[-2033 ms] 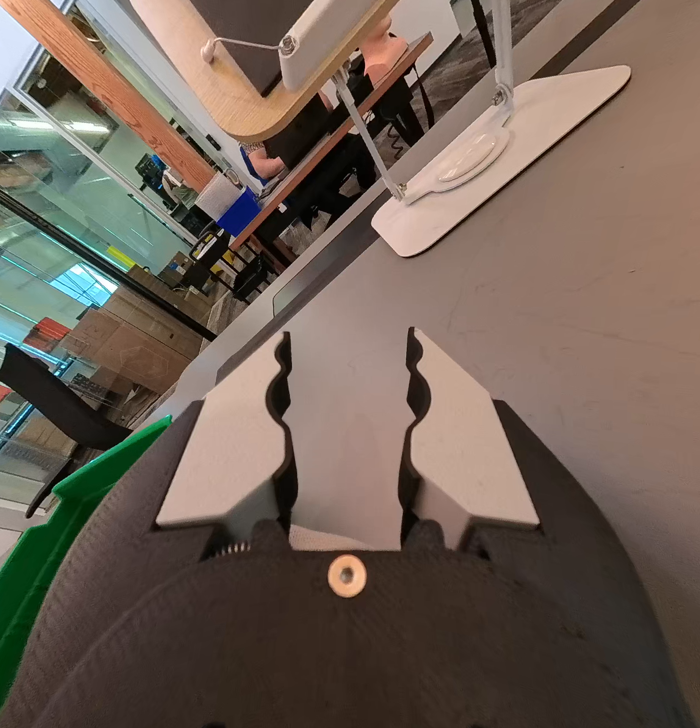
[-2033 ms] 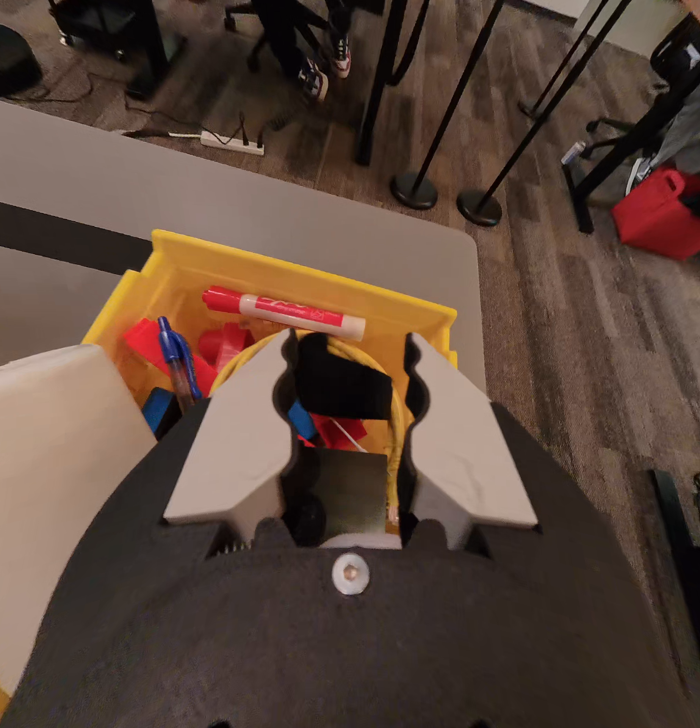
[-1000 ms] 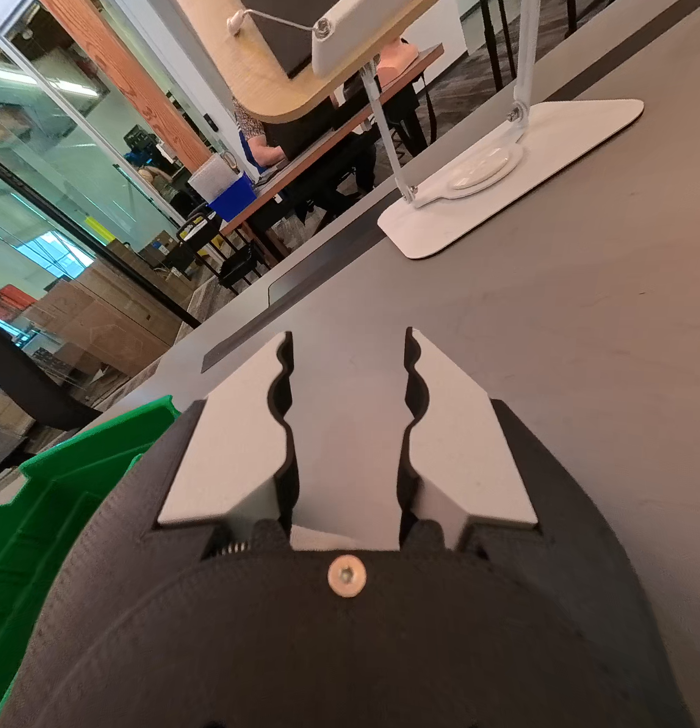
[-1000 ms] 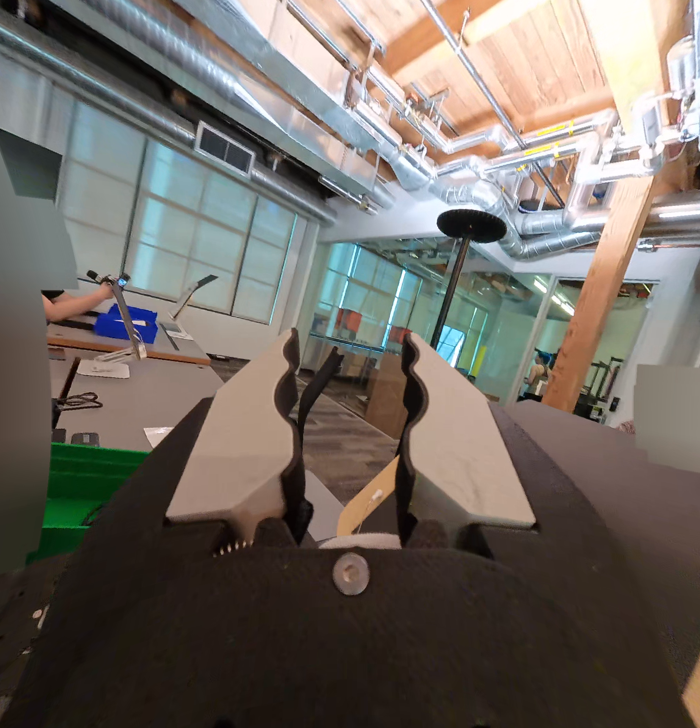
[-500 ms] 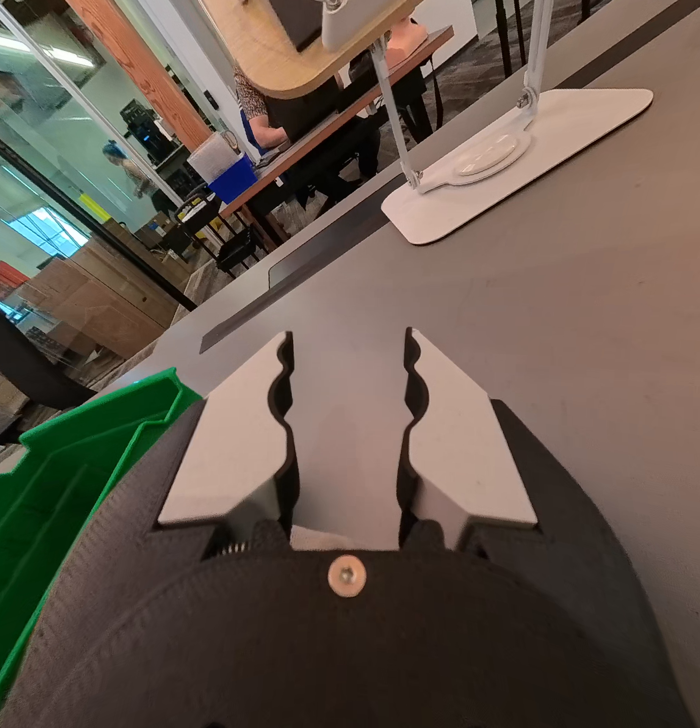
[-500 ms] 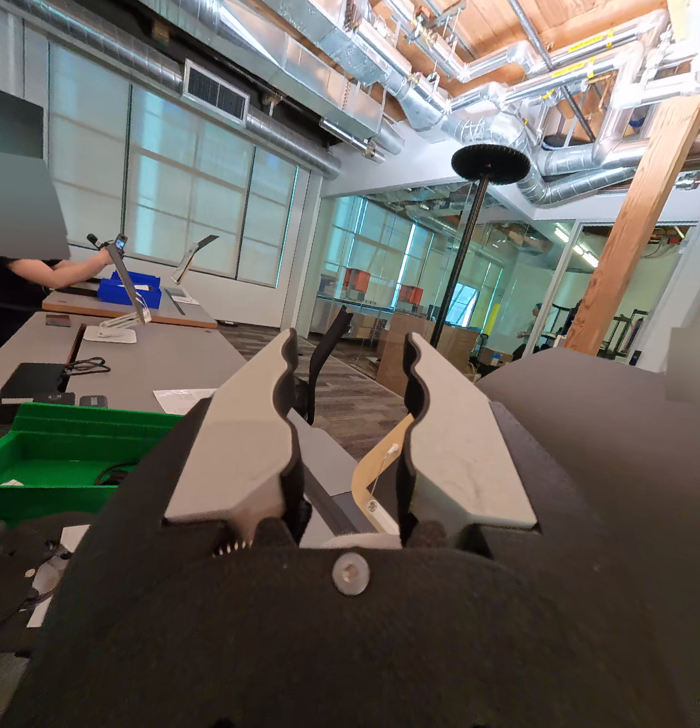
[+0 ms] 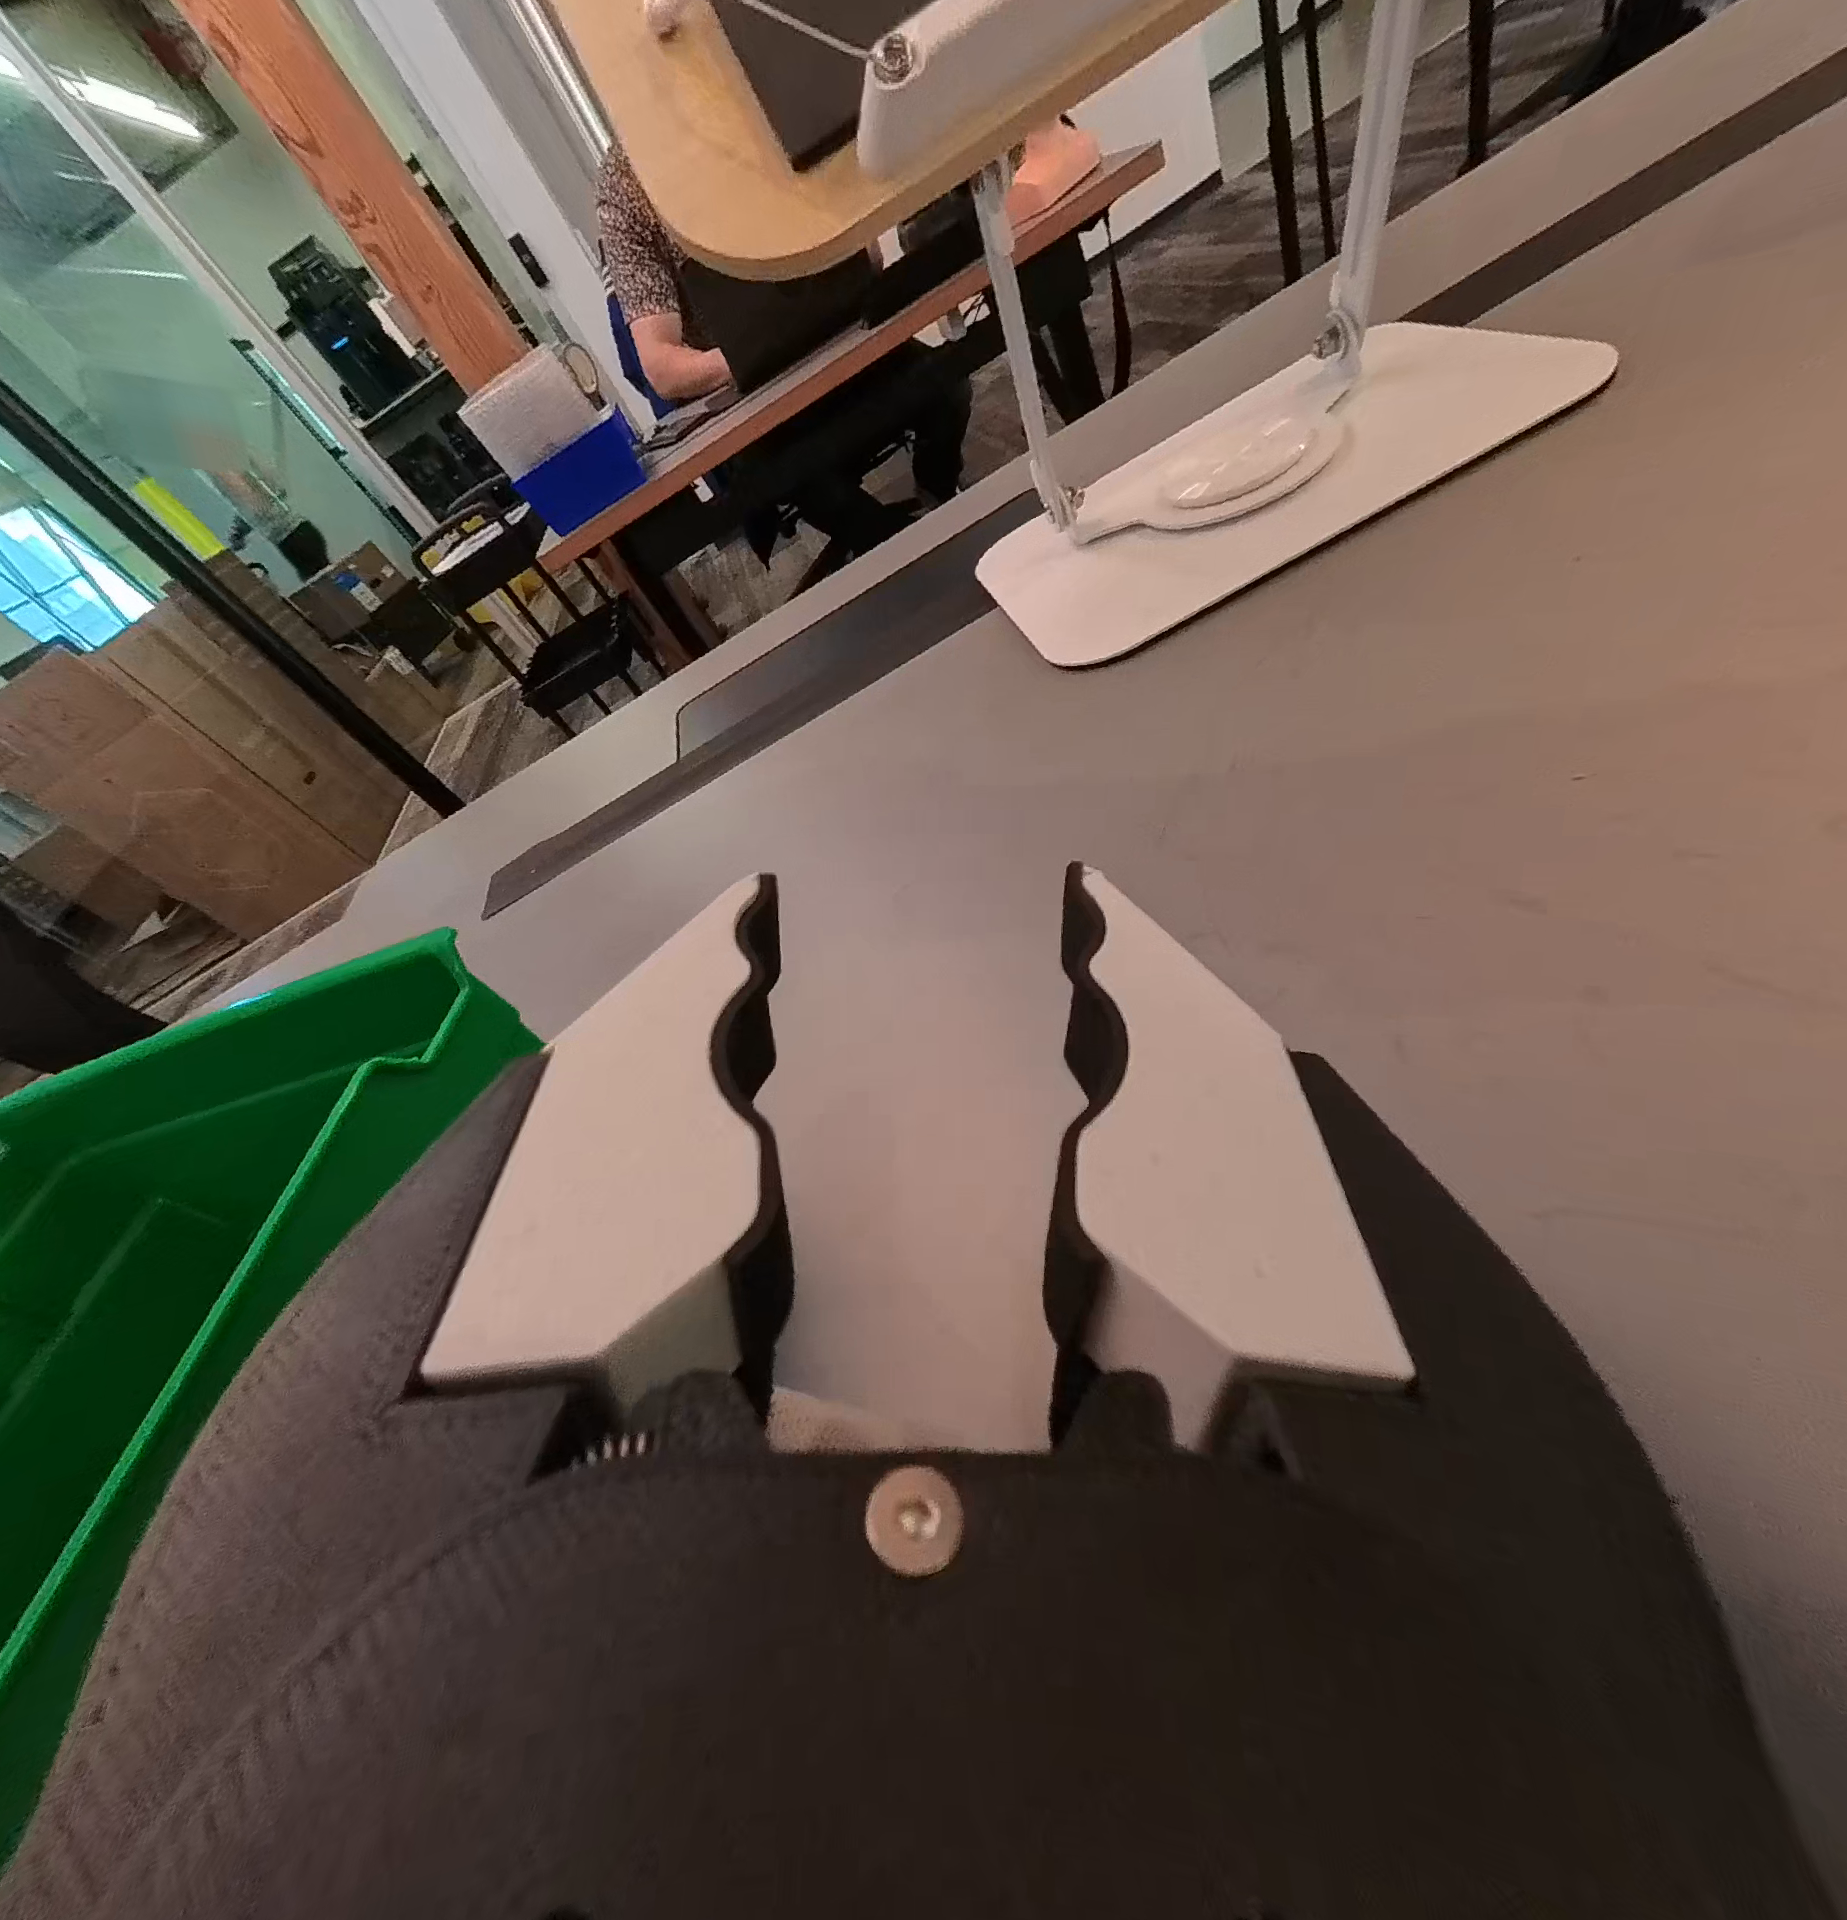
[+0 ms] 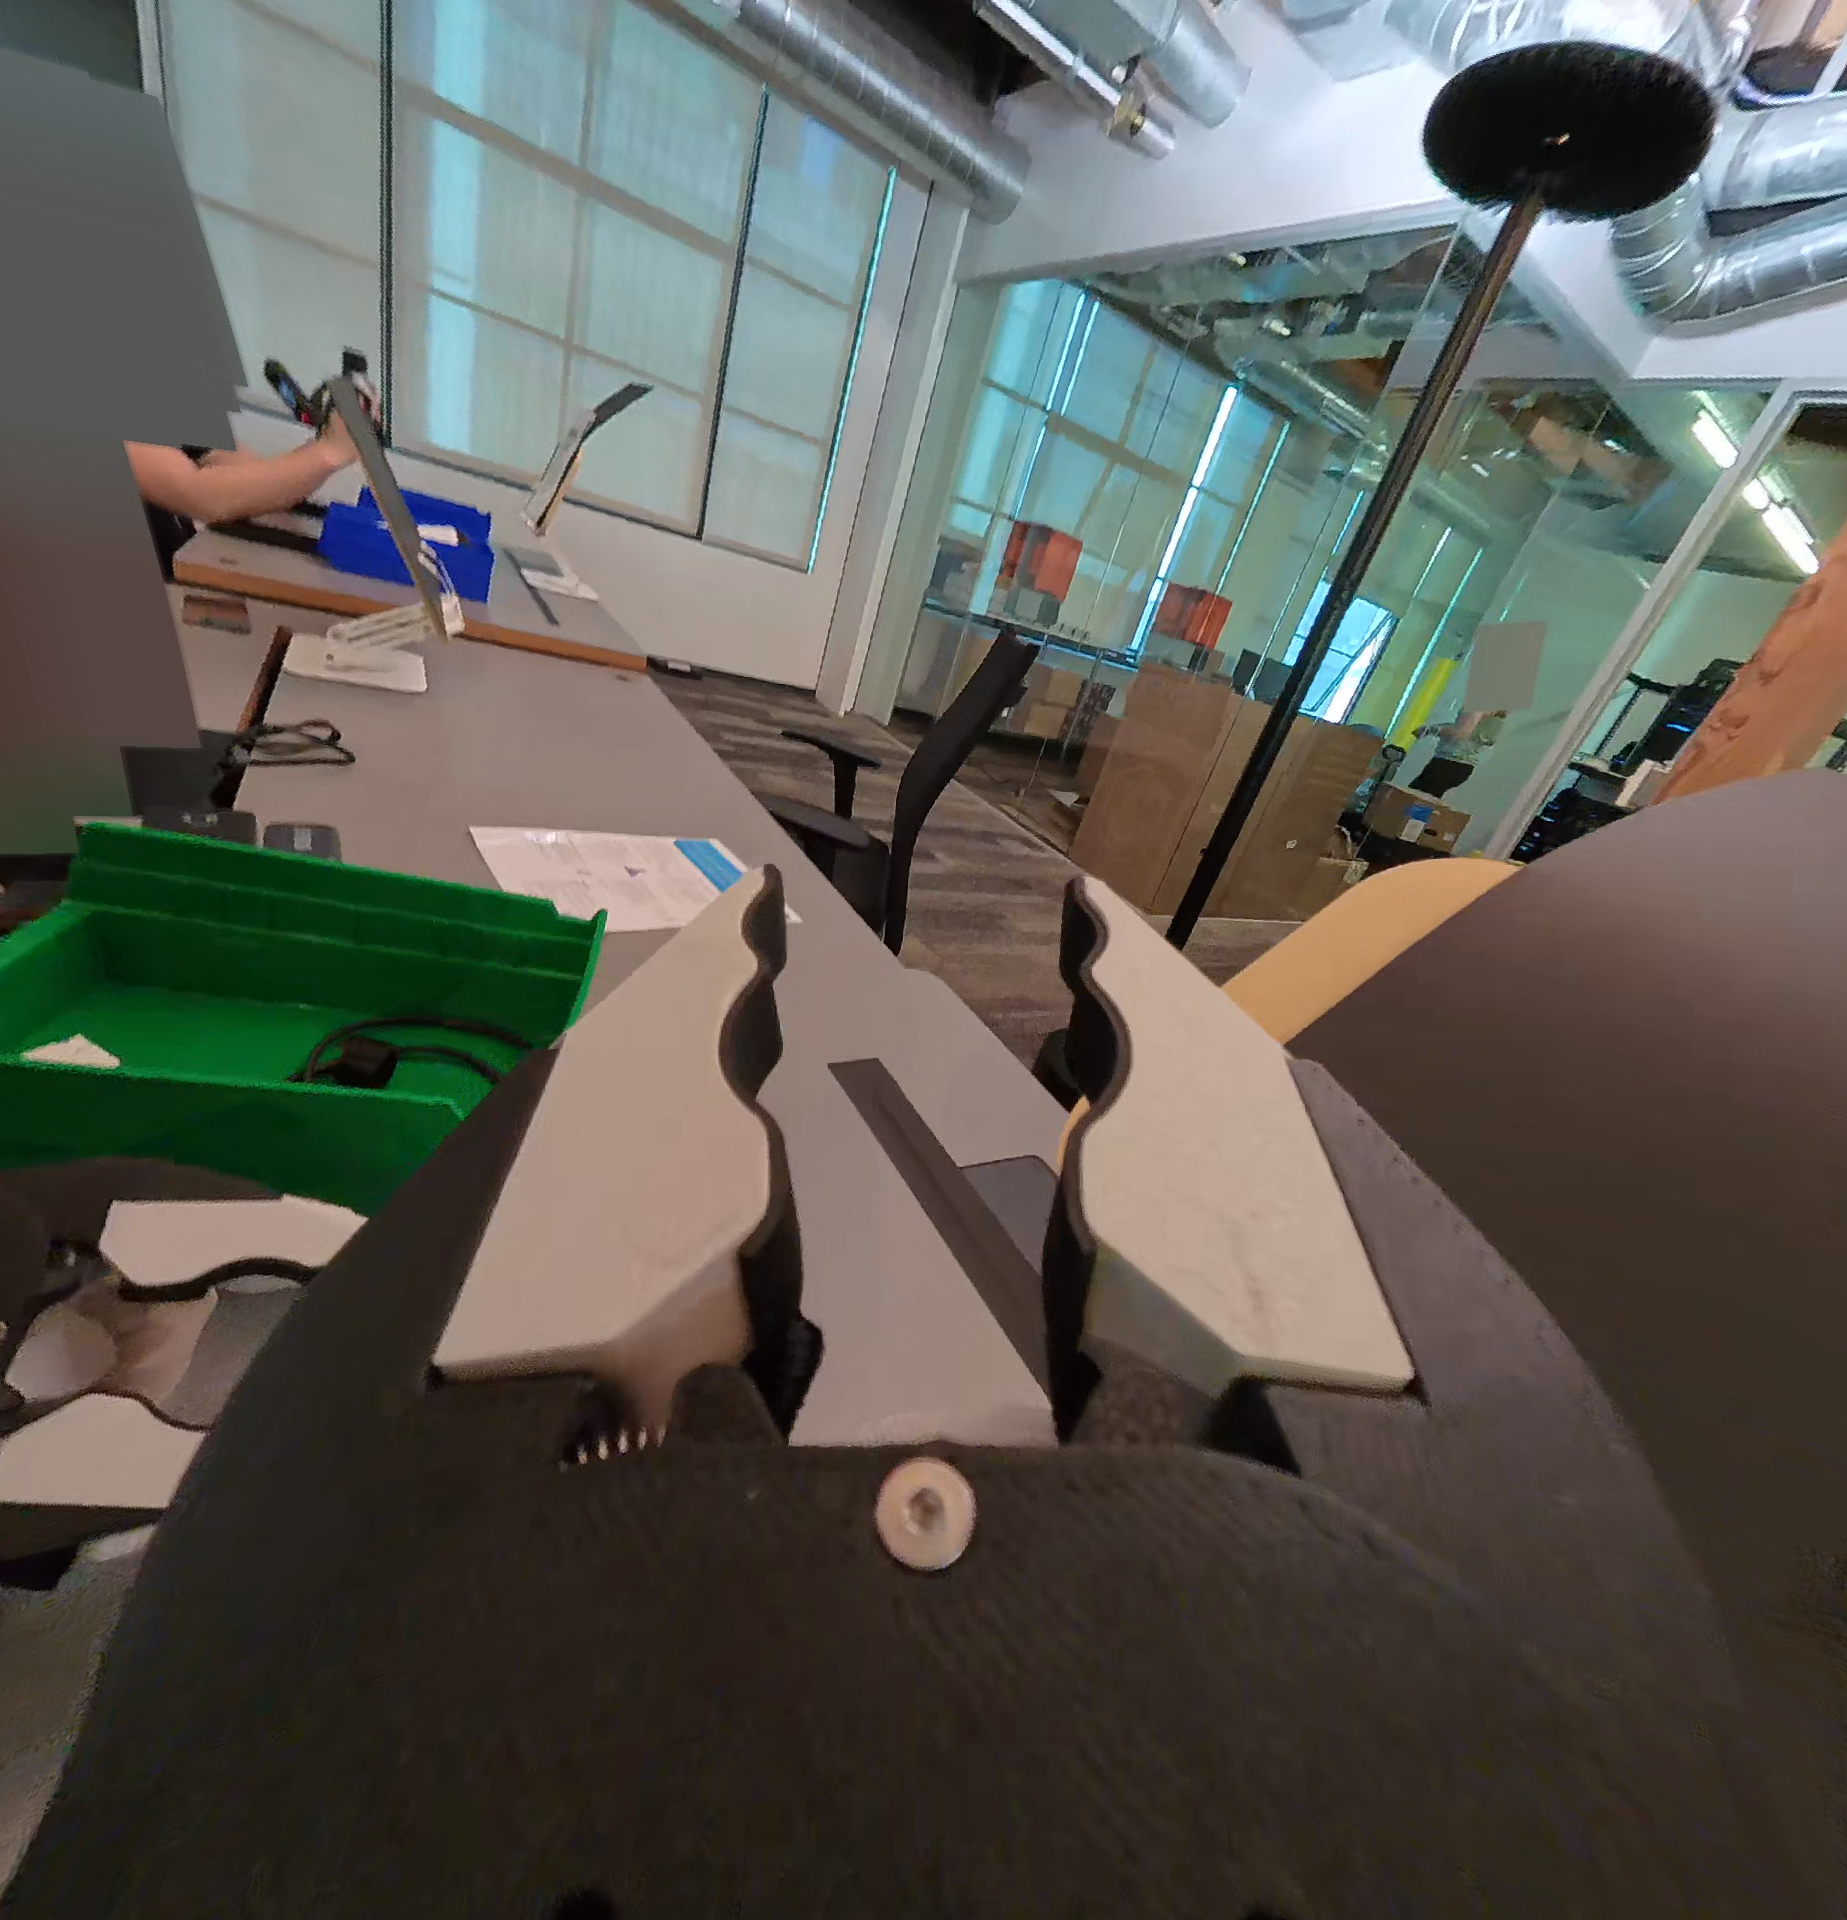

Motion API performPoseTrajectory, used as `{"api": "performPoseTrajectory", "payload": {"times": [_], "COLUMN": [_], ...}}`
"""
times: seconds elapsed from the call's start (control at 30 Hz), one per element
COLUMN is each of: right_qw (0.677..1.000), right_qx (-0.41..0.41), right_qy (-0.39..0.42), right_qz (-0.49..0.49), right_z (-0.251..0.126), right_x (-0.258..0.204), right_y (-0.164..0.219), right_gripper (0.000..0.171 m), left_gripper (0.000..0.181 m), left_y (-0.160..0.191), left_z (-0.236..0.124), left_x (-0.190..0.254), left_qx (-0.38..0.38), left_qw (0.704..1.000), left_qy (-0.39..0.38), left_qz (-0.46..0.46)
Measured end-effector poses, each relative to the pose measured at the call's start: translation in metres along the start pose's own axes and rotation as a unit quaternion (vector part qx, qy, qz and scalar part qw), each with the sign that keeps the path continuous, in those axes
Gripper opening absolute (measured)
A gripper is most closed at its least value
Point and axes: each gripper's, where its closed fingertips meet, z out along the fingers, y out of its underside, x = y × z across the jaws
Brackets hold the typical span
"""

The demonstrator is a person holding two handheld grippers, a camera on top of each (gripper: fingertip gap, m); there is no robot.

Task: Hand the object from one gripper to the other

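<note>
A green bin [image 8: 275, 1039] is seen at the left of the right wrist view, on a grey table [image 8: 545, 758]; a coiled black cable [image 8: 379, 1060] lies inside it. Printed paper [image 8: 628, 868] is laid just behind the bin. A black office chair [image 8: 919, 769] is placed at centre. In the left wrist view, a white lamp base [image 7: 1418, 488] is set at upper right.

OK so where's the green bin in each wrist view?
Left wrist view: the green bin fills the lower left, beside the left gripper.
Right wrist view: it sits at middle left, a black cable inside.
Shared landmark: the grey table that it rests on.
</note>
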Motion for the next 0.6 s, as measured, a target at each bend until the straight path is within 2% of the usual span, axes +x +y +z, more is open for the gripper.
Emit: {"api": "performPoseTrajectory", "payload": {"times": [0.4,0.6], "right_qw": [0.998,0.996], "right_qx": [-0.054,-0.078], "right_qy": [-0.016,-0.029], "right_qz": [-0.039,-0.021], "right_z": [0.035,0.047], "right_x": [-0.026,-0.034], "right_y": [0.061,0.089], "right_gripper": [0.05,0.05], "left_gripper": [0.051,0.05], "left_y": [-0.01,-0.018], "left_z": [-0.004,-0.008], "left_x": [-0.002,-0.006], "left_qx": [0.029,0.043], "left_qw": [0.998,0.997], "left_qy": [0.028,0.025], "left_qz": [-0.054,-0.062]}}
